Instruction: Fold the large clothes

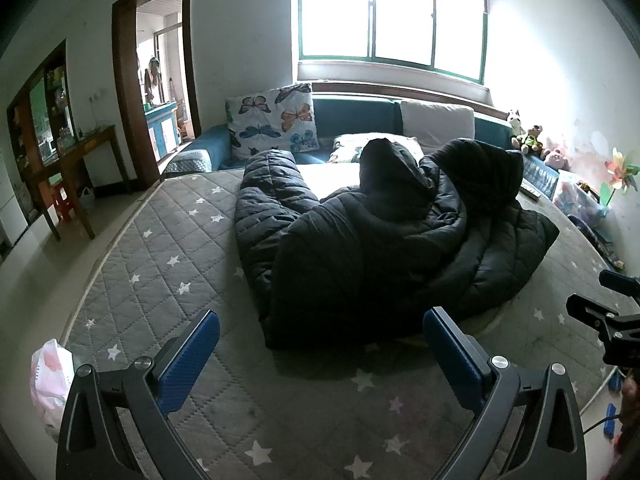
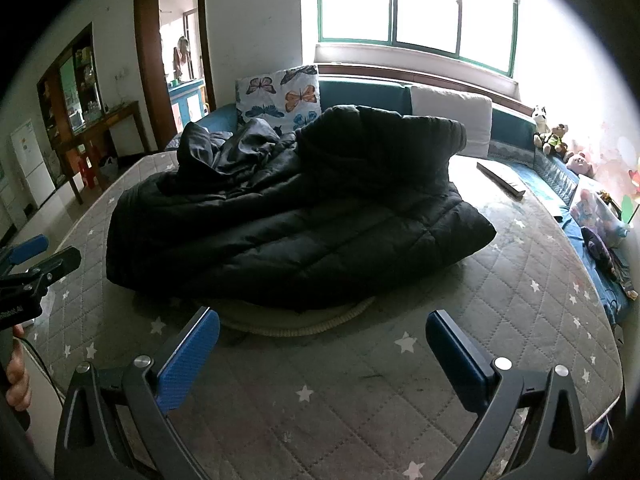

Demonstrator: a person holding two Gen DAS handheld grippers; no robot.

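A large black quilted hooded coat (image 1: 372,240) lies crumpled on the grey star-patterned mattress (image 1: 168,248). It also shows in the right wrist view (image 2: 296,216), over a white knitted piece (image 2: 296,326). My left gripper (image 1: 320,360) is open and empty, just in front of the coat's near hem. My right gripper (image 2: 322,360) is open and empty, a little short of the coat. The right gripper's body shows at the left view's right edge (image 1: 608,320).
A butterfly pillow (image 1: 272,120) and a white pillow (image 1: 436,120) lean on the teal headboard. Stuffed toys (image 1: 532,140) and a toy bag line the right wall. A dark flat object (image 2: 500,180) lies on the mattress. A wooden desk (image 1: 76,176) and a doorway are left.
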